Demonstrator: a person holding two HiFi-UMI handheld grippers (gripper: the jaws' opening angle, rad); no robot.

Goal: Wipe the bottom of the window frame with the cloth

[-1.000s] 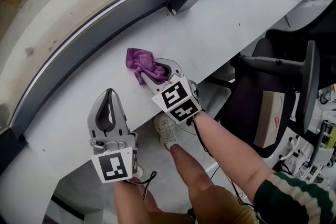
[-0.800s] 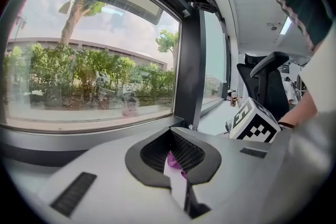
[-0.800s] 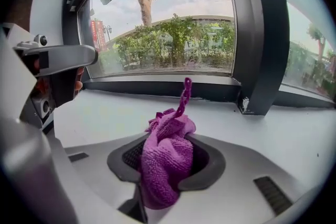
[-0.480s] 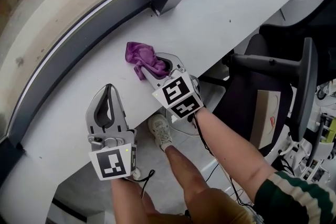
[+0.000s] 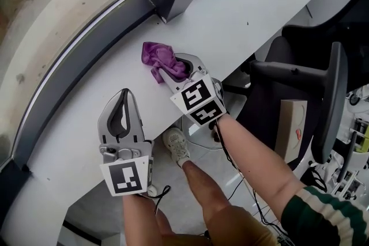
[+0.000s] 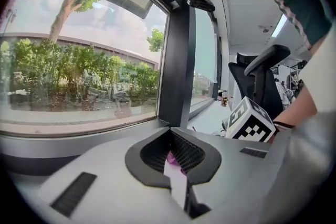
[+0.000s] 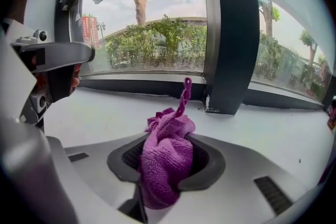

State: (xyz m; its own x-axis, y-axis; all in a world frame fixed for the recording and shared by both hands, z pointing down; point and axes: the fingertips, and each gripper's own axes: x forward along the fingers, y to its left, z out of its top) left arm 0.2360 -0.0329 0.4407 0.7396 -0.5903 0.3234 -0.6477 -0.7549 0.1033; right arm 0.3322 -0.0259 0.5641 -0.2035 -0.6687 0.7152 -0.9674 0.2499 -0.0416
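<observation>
The white sill (image 5: 248,14) is running below the dark window frame (image 5: 86,55). Head view: my right gripper (image 5: 173,70) is squeezing the purple cloth (image 5: 158,57), frame at ten o'clock, apart; my left gripper (image 5: 123,95) is sitting at seven o'clock. Left gripper view: jaws touching, holding nothing. Right gripper view: cloth is bunching up, so rubbing could be pulling it loose.

Office, swivel chair (image 5: 333,98), long white desk (image 5: 242,8), curved window (image 5: 57,8)

Your tally: five things, four kinds.
You hold two tongs, the left tongs (image 5: 123,93) and the right tongs (image 5: 170,72); you see one purple cloth (image 5: 158,55), one office chair (image 5: 330,89) and one white tabletop (image 5: 242,14).
</observation>
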